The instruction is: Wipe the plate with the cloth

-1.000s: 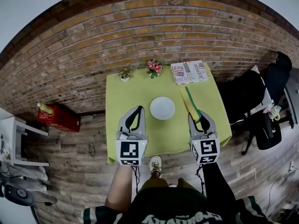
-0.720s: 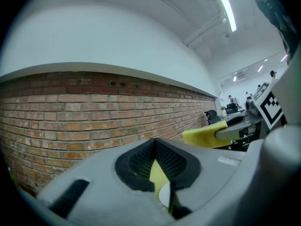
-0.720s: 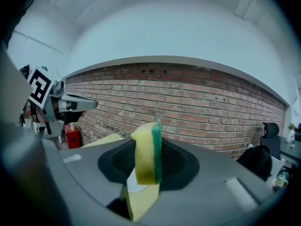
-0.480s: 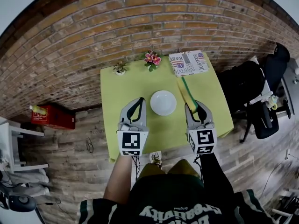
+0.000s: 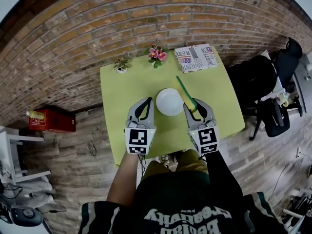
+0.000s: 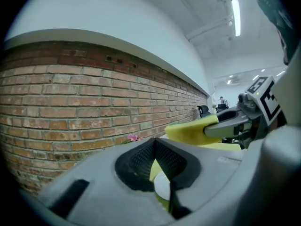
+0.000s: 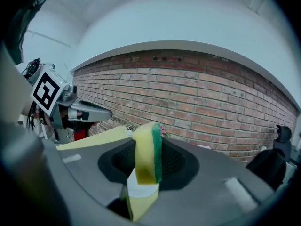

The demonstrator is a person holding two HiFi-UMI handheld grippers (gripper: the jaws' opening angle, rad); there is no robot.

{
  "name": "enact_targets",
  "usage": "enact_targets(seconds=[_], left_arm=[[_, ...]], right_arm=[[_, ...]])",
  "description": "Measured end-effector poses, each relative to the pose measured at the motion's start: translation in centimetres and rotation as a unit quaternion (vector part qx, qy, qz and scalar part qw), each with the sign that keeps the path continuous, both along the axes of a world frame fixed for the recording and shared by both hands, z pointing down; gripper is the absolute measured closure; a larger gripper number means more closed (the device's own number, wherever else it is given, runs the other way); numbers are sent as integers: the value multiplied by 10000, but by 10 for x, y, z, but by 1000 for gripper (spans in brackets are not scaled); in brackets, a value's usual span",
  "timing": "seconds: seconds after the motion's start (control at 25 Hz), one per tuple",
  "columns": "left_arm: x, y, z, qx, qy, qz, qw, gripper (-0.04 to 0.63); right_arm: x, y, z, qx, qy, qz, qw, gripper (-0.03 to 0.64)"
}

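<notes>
White plate (image 5: 169,102) on table (image 5: 126,84) | right gripper (image 5: 196,110) clamps sponge (image 5: 186,94)

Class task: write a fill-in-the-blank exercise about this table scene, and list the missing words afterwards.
1. The right tongs hold a yellow and green ____.
2. The plate on the table is ____ in colour.
3. To the right of the pink flowers, at the table's far right corner, lies a ____.

Missing words: sponge; white; newspaper.
</notes>
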State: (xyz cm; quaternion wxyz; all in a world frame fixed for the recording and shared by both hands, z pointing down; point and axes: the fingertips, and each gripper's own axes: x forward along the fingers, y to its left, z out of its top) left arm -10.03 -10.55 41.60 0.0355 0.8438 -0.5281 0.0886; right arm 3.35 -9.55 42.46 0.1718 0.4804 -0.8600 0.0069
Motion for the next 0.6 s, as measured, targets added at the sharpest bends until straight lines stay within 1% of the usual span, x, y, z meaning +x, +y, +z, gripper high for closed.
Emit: enact_targets(seconds=[0.12, 0.32, 0.44, 0.6], left_arm=[[3, -5, 20, -195, 54, 35, 9998, 590], [-1, -20, 51, -448, 113, -33, 9989, 591], [-2, -24, 74, -675, 181, -37, 9976, 591], [-1, -28, 102, -963, 186, -52, 9952, 591]], right_arm=[[-6, -8, 10, -112, -26, -99, 9999, 492], [-21, -23, 32, -399, -38, -299, 9988, 492], [-29, -32, 44, -590, -98, -404, 9974, 491], [-37, -39, 61, -824, -115, -545, 9950, 491]])
